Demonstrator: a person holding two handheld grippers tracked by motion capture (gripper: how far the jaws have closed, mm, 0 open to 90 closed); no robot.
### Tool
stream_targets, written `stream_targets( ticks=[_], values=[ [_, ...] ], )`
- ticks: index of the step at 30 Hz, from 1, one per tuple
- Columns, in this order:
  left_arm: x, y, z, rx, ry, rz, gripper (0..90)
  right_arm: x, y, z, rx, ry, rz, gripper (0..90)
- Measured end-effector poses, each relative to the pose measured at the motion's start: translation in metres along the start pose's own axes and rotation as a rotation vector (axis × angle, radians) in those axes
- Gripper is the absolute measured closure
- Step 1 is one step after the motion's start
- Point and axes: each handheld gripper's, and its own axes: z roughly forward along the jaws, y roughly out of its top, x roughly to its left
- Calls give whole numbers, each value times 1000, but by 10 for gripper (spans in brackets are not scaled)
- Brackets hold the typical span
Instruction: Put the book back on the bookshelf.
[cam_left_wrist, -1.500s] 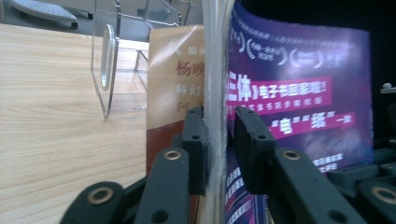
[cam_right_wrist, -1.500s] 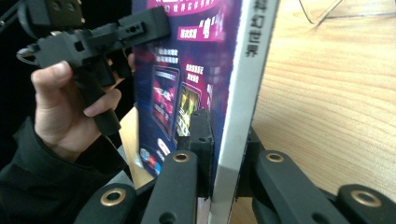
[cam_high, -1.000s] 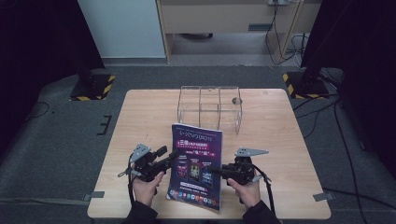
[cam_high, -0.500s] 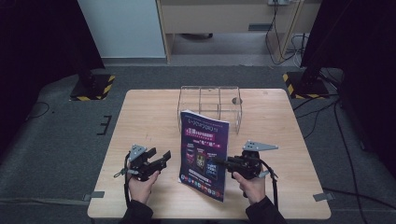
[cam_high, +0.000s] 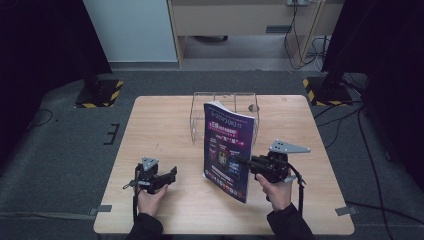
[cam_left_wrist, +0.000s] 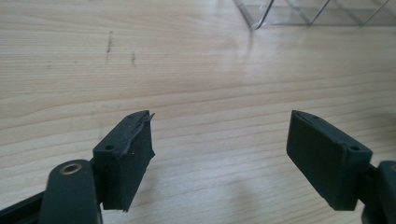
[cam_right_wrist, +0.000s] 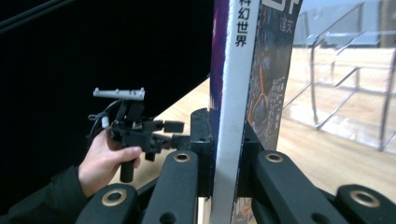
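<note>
Magazine (cam_high: 229, 150) with glossy purple cover now stands upright, carried by right gripper (cam_high: 241, 161) alone
Its jaws pinch the spine; left gripper (cam_high: 173, 172) has let go, jaws spread, freeing the move toward the clear acrylic rack (cam_high: 223, 102)

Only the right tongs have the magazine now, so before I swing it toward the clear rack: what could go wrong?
1. The right tongs pinch the magazine at one edge only; it may sag or slip.
2. The left tongs hang open, apart from it, so nothing catches it.
3. The clear rack stands close behind it; the top corner could knock its wall.
</note>
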Motion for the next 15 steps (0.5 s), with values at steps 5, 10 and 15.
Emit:
stream_targets(
  ticks=[5, 10, 15],
  values=[
    [0, -3, 5, 24, 46, 41, 195, -3, 12, -8, -31, -31, -17, 829],
    [0, -5, 9, 51, 66, 57, 175, -6, 27, -16, -71, -69, -39, 829],
    [1, -8, 14, 81, 77, 64, 170, -8, 35, -20, -92, -94, -49, 829]
  ],
)
